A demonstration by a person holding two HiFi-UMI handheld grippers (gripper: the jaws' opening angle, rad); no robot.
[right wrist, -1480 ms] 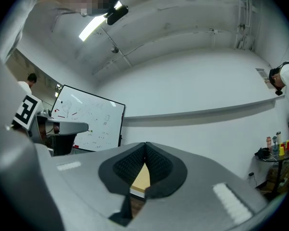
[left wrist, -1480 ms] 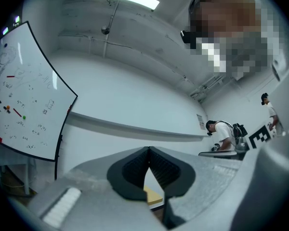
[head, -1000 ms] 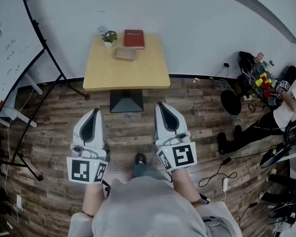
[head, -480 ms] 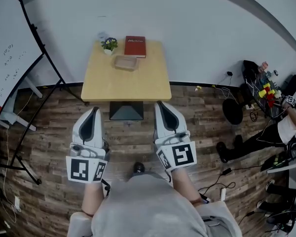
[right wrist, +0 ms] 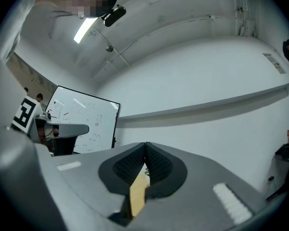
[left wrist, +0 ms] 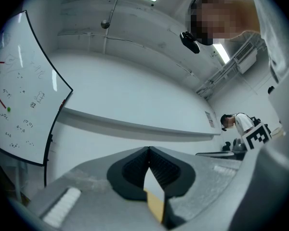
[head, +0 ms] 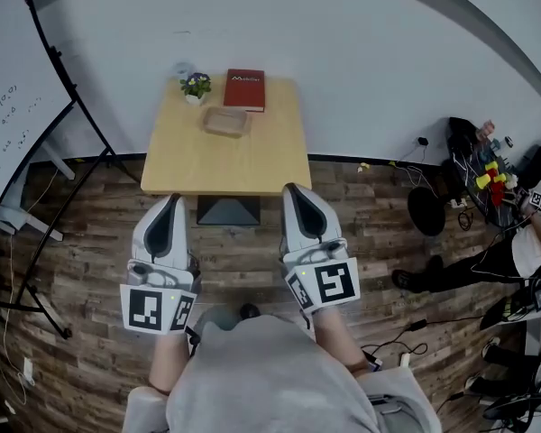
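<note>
Hidden: each claw's own view shows only a sliver of the square pale wooden table (left wrist: 155, 207) (jaws cover the rest).
Left claw (head: 171, 201): pressed together, empty, near the table's front edge.
Right claw (head: 294, 190): pressed together, empty, near that edge too.
Room: brown plank floor (head: 90, 242), whiteboard (head: 4, 106).
Containers: shallow tan tray (head: 226, 122), contents unclear; small potted green plant (head: 196, 85); red book (head: 244, 89) beside it.

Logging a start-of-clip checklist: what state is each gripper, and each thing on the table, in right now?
left gripper: jaws together, nothing between them.
right gripper: jaws together, nothing between them.
red book: closed, lying flat.
potted plant: upright.
tray: flat on the table.
</note>
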